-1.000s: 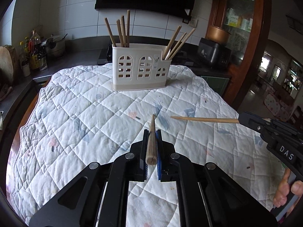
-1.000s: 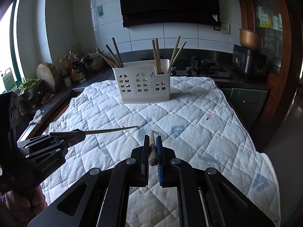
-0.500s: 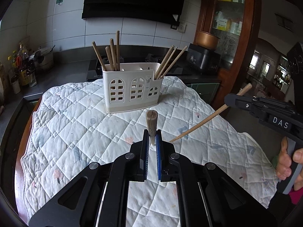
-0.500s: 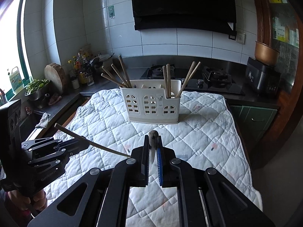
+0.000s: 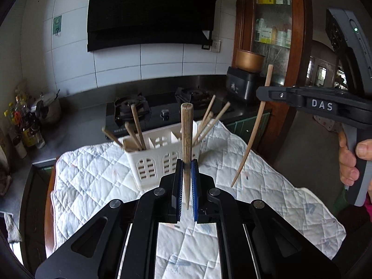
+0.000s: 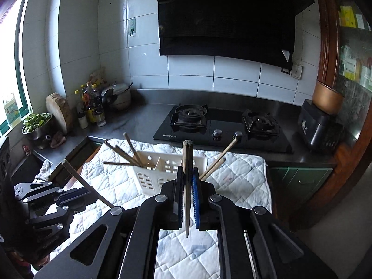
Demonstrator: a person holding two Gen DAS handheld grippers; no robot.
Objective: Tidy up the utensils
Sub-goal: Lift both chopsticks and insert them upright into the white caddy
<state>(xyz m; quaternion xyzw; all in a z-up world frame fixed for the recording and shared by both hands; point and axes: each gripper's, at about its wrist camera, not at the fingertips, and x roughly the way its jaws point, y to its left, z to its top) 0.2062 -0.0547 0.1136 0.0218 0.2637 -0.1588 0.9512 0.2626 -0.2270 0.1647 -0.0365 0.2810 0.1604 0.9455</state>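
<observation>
Both grippers are raised above the quilted cloth (image 5: 267, 193), each clamped on a single wooden chopstick. The left gripper (image 5: 186, 186) pinches its chopstick (image 5: 186, 139) between the blue pads, held upright with the thick end up and the thin tip pointing down. The right gripper (image 6: 186, 193) grips its own chopstick (image 6: 187, 174) the same way, near vertical. Just beyond them stands the white utensil holder (image 5: 160, 160) on the cloth, with more chopsticks leaning in its left and right compartments. The gas stove (image 6: 220, 125) sits on the counter behind.
</observation>
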